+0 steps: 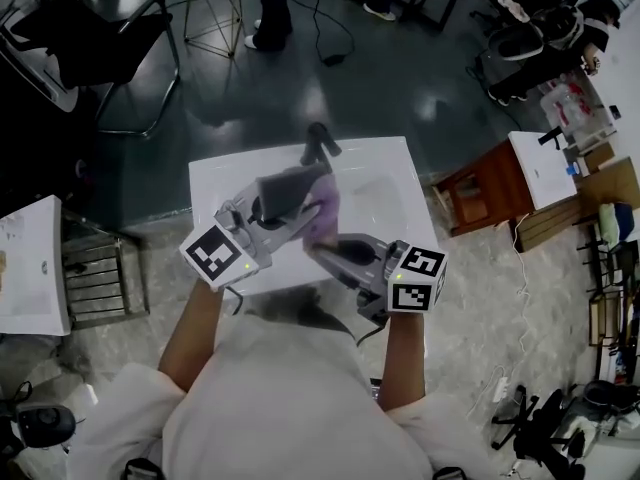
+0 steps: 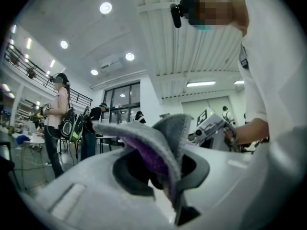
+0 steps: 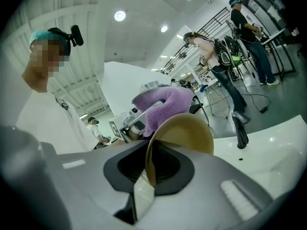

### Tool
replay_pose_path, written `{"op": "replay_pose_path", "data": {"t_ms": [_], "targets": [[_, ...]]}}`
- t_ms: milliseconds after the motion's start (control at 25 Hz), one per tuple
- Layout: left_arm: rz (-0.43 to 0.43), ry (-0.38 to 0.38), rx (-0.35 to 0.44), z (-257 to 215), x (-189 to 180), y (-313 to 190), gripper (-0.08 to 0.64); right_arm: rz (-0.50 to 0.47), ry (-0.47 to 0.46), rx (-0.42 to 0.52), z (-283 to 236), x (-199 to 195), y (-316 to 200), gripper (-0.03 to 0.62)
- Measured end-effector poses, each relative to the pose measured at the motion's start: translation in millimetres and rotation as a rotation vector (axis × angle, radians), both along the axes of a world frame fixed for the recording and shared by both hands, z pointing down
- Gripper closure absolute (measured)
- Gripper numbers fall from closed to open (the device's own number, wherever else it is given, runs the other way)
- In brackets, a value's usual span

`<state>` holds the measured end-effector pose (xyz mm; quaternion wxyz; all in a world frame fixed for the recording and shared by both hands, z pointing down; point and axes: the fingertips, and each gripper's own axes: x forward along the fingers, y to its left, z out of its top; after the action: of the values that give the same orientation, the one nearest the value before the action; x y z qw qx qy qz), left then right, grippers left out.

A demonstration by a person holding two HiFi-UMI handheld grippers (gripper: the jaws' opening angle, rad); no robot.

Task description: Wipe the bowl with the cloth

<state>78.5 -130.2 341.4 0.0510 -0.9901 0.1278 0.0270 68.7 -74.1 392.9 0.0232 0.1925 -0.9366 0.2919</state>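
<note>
Surface: white table (image 1: 380, 168).
Left gripper (image 2: 169, 178): clamped on cloth (image 2: 160, 135).
Right gripper (image 3: 146, 176): pinched bowl (image 3: 188, 131) rim.
Progress: I judged wiping under way (unfinished).

In the right gripper view the bowl (image 3: 187, 131) loses its lower edge between the jaws of the right gripper (image 3: 148, 169), and it screens the bottom of the cloth (image 3: 163, 104); behind that cloth we catch only scraps of the left gripper (image 3: 136, 121). In the left gripper view the cloth drapes over that gripper's jaws, covering their pads and part of the right gripper beyond. From the head view we cannot find the bowl at all behind cloth and grippers, which also cover much of the white table (image 1: 215, 183). A dark object (image 1: 320, 146) on it is too small for us to name
</note>
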Motion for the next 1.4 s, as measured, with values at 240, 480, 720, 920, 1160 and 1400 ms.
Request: {"op": "replay_pose_path", "data": {"t_ms": [240,480,720,920,1160,1400], "targets": [[-0.021,-0.047,0.003,10.2,0.6,-8.0,0.492,-0.081,0.009,0.046,-0.7,0.7,14.5,0.563],[-0.072,-0.052,-0.039,27.8,-3.1,-17.5,0.494,-0.126,-0.022,0.038,-5.2,-6.6,24.0,0.549],[-0.076,-0.031,-0.084,39.6,-8.8,-24.2,0.494,-0.142,-0.068,0.035,-11.9,-2.5,29.5,0.560],[-0.105,-0.065,-0.102,56.6,-15.1,-29.2,0.494,-0.137,-0.097,0.045,-17.5,0.2,28.1,0.574],[-0.074,-0.112,-0.145,81.0,-12.0,-16.6,0.494,-0.089,-0.121,0.060,-28.1,6.3,16.2,0.580],[0.010,-0.079,-0.206,94.0,3.3,7.2,0.494,-0.024,-0.139,0.076,-41.1,7.9,-3.1,0.580]]}}
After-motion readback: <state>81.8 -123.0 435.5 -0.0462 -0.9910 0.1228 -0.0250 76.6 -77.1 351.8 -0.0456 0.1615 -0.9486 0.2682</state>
